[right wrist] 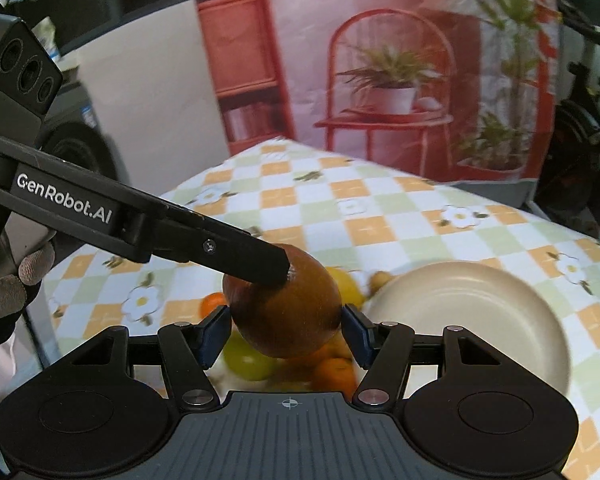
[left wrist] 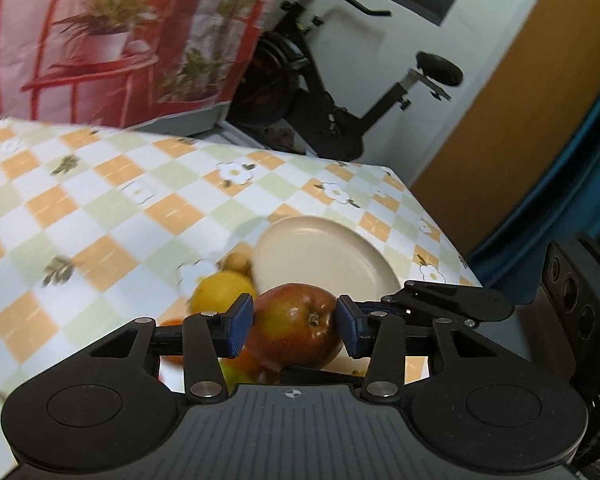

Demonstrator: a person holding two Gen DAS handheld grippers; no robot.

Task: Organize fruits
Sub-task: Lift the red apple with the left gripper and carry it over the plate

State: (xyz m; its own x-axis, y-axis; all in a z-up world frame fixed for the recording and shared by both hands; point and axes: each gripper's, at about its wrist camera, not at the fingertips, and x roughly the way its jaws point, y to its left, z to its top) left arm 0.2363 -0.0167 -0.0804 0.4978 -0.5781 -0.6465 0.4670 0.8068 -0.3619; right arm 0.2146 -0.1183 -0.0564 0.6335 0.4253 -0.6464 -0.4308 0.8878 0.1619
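My left gripper (left wrist: 295, 326) is shut on a red apple (left wrist: 296, 330) and holds it above the table. My right gripper (right wrist: 286, 330) is shut on a brown kiwi (right wrist: 284, 308), also held above the table. The left gripper's finger reaches in from the left in the right wrist view (right wrist: 260, 258) and its tip overlaps the kiwi's top. A cream plate (left wrist: 320, 256) lies on the checked tablecloth beyond the apple; it also shows in the right wrist view (right wrist: 472, 320). A yellow lemon (left wrist: 222, 292), oranges (right wrist: 334, 372) and a green fruit (right wrist: 248, 358) lie below the grippers.
The table (left wrist: 100, 208) has a checked orange, green and white cloth with flowers. Its right edge (left wrist: 432, 216) drops off near an exercise bike (left wrist: 332, 92). A printed red backdrop (right wrist: 380, 80) stands behind the table. A gloved hand (right wrist: 8, 288) holds the left gripper.
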